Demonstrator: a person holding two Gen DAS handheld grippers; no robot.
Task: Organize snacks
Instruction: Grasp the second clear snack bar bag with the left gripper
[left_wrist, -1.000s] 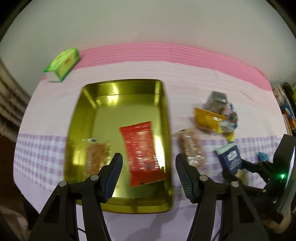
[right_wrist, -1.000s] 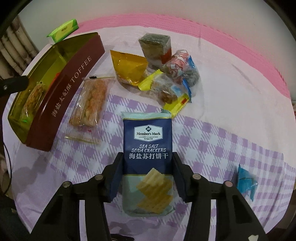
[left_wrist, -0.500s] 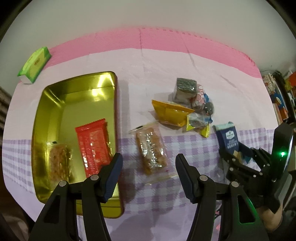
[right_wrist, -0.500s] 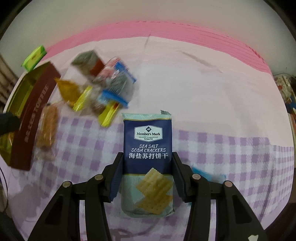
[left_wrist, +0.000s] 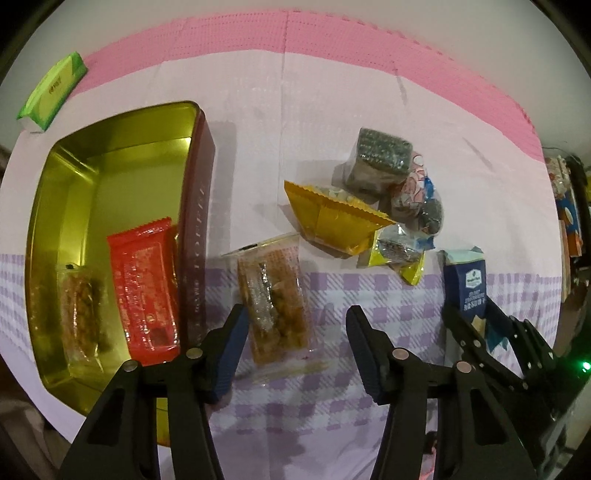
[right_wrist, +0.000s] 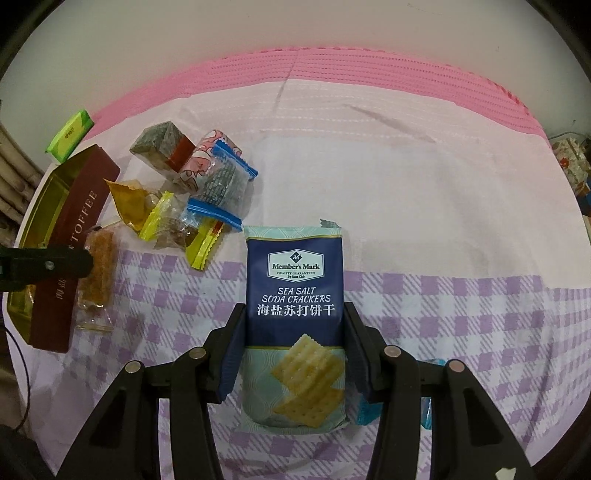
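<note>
Snacks are split between the toffee tin (left_wrist: 110, 155), which holds a red packet (left_wrist: 146, 291) and a clear-wrapped bar (left_wrist: 81, 314), and the table (left_wrist: 332, 110), where a loose pile sits to the tin's right. In the left wrist view, the left gripper (left_wrist: 293, 343) hangs with its jaws spread wide over a clear-wrapped cake (left_wrist: 275, 299) lying just beside the tin wall; closing too near that wall could catch the tin rim or pinch only the slack film, letting the cake slip. In the right wrist view, the right gripper (right_wrist: 293, 347) has its jaws closed against the sides of the soda cracker pack (right_wrist: 295, 314), held low on the pack, so a firm squeeze may crush the crackers, and swinging toward the tin could knock the pile or the other gripper.
</note>
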